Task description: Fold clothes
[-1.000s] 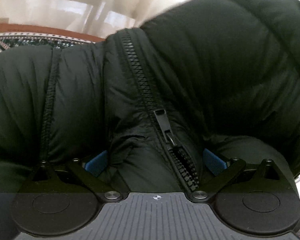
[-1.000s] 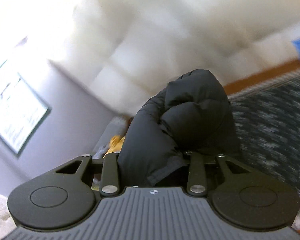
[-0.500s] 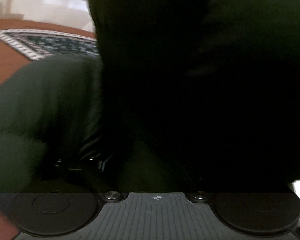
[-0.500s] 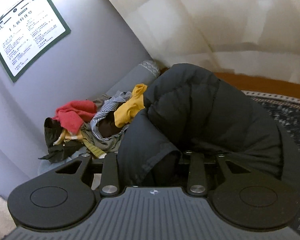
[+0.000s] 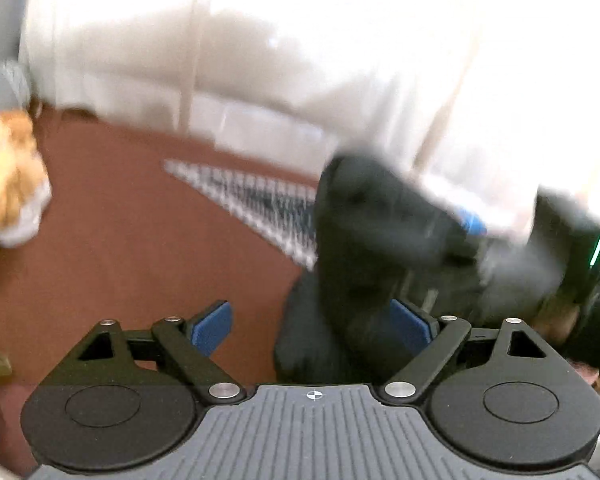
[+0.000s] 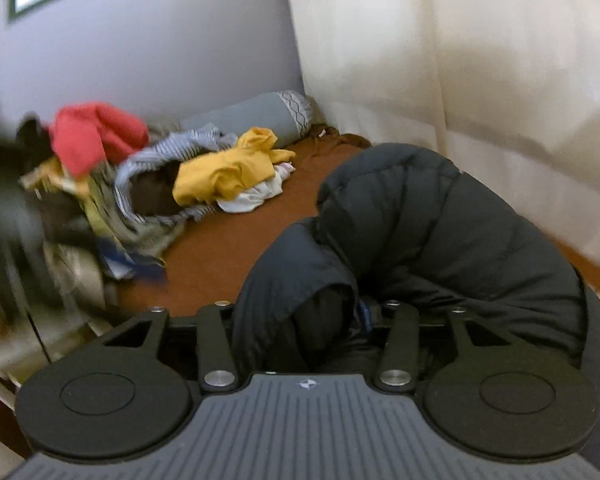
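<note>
A black puffer jacket lies bunched on the brown surface. My right gripper is shut on a fold of it, and the fabric hides the fingertips. In the left wrist view the jacket is a blurred dark mass hanging ahead and to the right. My left gripper is open, its blue pads wide apart. The jacket's lower edge lies beside the right pad and is not pinched.
A pile of loose clothes lies at the left, with a yellow garment and a red one. A grey bolster rests against the wall. White curtains hang behind, and a patterned rug lies on the brown floor.
The left gripper has let go of the jacket's zipper area and drawn back open. The right gripper keeps its hold and has brought the jacket down toward the brown surface.
</note>
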The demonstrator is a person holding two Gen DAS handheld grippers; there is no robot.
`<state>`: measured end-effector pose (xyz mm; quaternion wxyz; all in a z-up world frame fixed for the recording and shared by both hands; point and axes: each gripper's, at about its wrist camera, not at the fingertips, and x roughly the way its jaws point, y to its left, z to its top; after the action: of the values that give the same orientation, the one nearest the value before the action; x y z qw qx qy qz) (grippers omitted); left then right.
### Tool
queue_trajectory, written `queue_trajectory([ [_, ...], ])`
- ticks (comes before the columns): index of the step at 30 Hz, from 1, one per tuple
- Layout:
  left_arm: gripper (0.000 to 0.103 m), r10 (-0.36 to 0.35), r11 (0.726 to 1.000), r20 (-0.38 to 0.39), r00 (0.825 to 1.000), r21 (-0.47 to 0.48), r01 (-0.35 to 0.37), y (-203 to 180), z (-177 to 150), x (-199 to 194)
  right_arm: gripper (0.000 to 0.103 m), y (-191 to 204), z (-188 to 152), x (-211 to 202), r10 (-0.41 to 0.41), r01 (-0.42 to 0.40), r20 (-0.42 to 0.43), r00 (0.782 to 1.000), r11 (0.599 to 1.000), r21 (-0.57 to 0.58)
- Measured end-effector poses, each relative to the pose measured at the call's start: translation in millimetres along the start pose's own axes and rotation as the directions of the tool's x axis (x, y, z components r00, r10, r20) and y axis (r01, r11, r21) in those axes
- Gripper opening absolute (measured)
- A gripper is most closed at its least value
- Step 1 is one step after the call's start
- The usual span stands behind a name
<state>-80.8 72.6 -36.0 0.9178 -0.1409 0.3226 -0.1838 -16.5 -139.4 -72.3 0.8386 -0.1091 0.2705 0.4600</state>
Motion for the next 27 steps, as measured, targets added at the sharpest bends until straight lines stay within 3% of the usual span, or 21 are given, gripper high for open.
queue_trajectory([
  [2,0.096,0.0,1.0,0.033,0.999,0.027,-0.001,0,22,-5,0.06,10,-7,12,-0.033,0.033,0.011,0.999,0.996,-0.077],
  [5,0.096,-0.065,0.99,0.033,0.997,0.127,0.06,-25,57,18,0.061,19,-16,20,-0.06,0.065,0.043,0.997,0.986,-0.156],
  [8,0.096,-0.164,0.977,0.013,0.986,0.139,0.161,-43,83,52,0.064,28,-27,21,-0.073,0.087,0.071,0.995,0.97,-0.225],
  [12,0.096,-0.256,0.952,-0.108,0.961,0.144,0.27,-64,86,92,0.068,38,-39,22,-0.085,0.111,0.101,0.991,0.949,-0.296],
  [15,0.096,-0.225,0.949,-0.208,0.952,0.176,0.263,-74,73,121,0.074,45,-46,21,-0.091,0.128,0.122,0.988,0.93,-0.345],
  [20,0.096,-0.207,0.943,-0.252,0.945,0.207,0.261,-74,63,143,0.076,56,-51,-3,-0.069,0.116,0.144,0.987,0.929,-0.353],
  [23,0.096,-0.205,0.936,-0.245,0.948,0.233,0.263,-69,62,135,0.077,57,-52,-37,-0.057,0.106,0.168,0.984,0.949,-0.297],
  [25,0.096,-0.194,0.937,-0.231,0.953,0.244,0.25,-63,63,136,0.077,52,-50,-65,-0.058,0.101,0.21,0.976,0.974,-0.201],
  [27,0.096,-0.199,0.943,-0.225,0.954,0.221,0.249,-57,68,143,0.079,48,-52,-61,-0.127,0.163,0.214,0.969,0.973,-0.161],
])
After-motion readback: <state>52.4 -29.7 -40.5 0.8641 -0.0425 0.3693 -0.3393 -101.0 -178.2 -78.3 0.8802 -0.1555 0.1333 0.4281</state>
